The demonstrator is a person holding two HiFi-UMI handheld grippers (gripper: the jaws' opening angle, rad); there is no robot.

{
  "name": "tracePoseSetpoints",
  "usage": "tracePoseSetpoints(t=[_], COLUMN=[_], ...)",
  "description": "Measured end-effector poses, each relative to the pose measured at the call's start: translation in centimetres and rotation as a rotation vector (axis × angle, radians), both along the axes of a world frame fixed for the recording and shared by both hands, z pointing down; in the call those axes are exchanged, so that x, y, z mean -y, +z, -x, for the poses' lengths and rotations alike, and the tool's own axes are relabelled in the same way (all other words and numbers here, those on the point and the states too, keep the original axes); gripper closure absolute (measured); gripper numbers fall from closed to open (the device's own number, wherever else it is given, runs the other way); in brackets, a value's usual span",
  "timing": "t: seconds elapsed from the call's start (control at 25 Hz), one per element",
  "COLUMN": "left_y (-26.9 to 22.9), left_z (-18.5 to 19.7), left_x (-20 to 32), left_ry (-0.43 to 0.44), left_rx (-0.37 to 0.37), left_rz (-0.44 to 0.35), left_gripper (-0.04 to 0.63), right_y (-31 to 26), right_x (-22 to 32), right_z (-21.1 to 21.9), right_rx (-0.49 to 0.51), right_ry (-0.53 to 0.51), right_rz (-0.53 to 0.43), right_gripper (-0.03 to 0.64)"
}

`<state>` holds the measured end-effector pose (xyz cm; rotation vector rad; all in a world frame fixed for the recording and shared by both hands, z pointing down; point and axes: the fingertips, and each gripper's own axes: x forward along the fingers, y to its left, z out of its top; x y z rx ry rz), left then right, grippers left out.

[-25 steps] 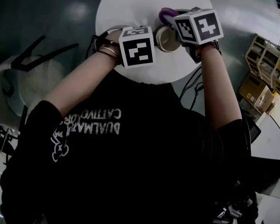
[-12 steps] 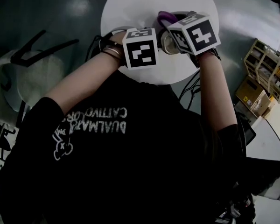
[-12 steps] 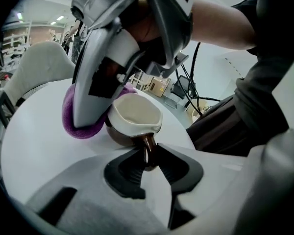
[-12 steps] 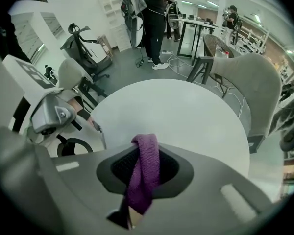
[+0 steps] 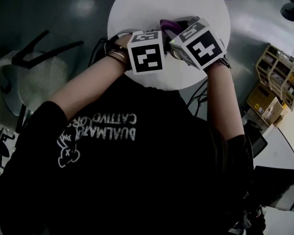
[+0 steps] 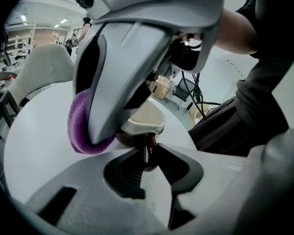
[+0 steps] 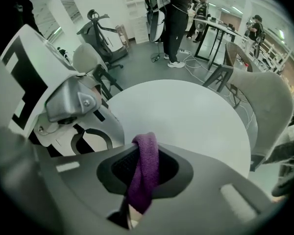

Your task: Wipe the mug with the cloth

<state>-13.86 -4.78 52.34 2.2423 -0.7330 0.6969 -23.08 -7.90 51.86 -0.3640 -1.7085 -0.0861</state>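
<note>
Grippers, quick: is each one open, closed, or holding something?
Left gripper: closed on the mug.
Right gripper: closed on the purple cloth.

Black short-sleeved T-shirt (image 5: 152, 180) with white lettering (image 5: 108, 125), thin bracelets (image 5: 116, 56) on left wrist, grey left claw (image 6: 148, 154), grey right claw (image 7: 143, 177), white cubes (image 5: 146, 53) with black square markers

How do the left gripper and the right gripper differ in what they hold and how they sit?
The left gripper has its jaws closed on the mug; the right gripper has its jaws closed on the purple cloth. In the head view the left gripper's marker cube sits square, while the right gripper's is tilted. Both are shut on something over the round white table.
</note>
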Motion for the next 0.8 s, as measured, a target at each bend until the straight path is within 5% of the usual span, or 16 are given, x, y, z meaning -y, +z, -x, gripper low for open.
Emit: tracePoseSetpoints(t=[0.48, 0.8], left_y=[0.0, 0.5], left_z=[0.2, 0.6], left_x=[0.0, -0.4], left_ry=[-0.034, -0.074], left_rx=[0.022, 0.061], left_rz=[-0.050, -0.078], left_gripper=[0.518, 0.522], right_y=[0.2, 1.0], right_x=[-1.7, -3.0], right_z=[0.2, 1.1], right_rx=[0.008, 0.026], right_ry=[0.064, 0.088], right_rz=[-0.006, 0.095], right_gripper=[0.575, 0.577])
